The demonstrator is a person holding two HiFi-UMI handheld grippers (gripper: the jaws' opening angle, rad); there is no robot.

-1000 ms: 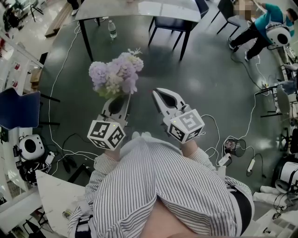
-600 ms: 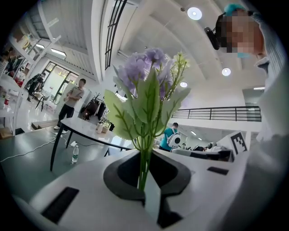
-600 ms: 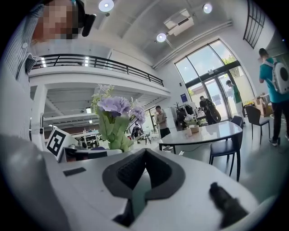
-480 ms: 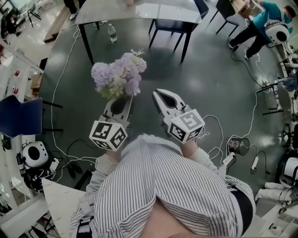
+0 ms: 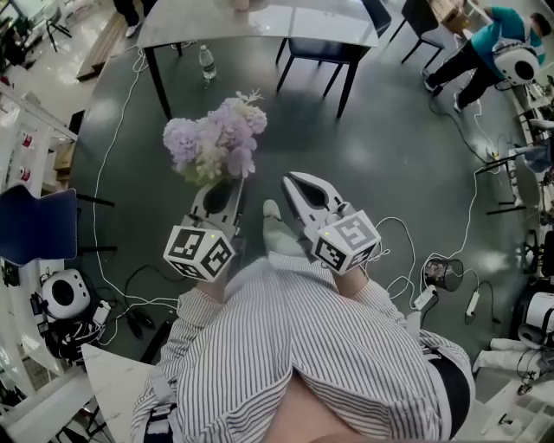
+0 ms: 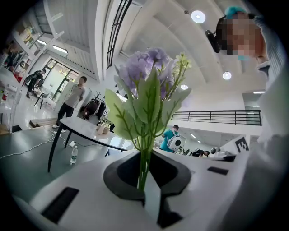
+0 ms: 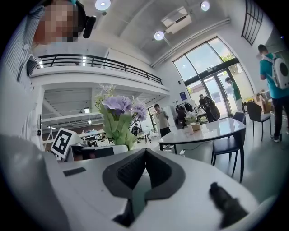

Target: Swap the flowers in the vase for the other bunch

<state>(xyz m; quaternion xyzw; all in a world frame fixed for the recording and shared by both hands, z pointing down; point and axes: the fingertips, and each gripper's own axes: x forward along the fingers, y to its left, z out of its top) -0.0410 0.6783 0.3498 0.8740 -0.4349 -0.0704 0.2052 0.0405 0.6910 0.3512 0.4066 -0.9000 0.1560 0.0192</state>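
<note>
One bunch of lilac flowers (image 5: 216,143) stands upright in the left gripper (image 5: 223,195), whose jaws are clamped on its stems. The right gripper (image 5: 291,182), just right of it, is clenched on nothing. The bench (image 5: 268,19) lies far ahead, well apart.

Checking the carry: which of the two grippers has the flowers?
The left gripper: its jaws pinch the green stems of the purple flowers. The right gripper is shut on nothing.

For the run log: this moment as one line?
left gripper: shut on flower bunch stems | right gripper: shut, empty | both over floor
</note>
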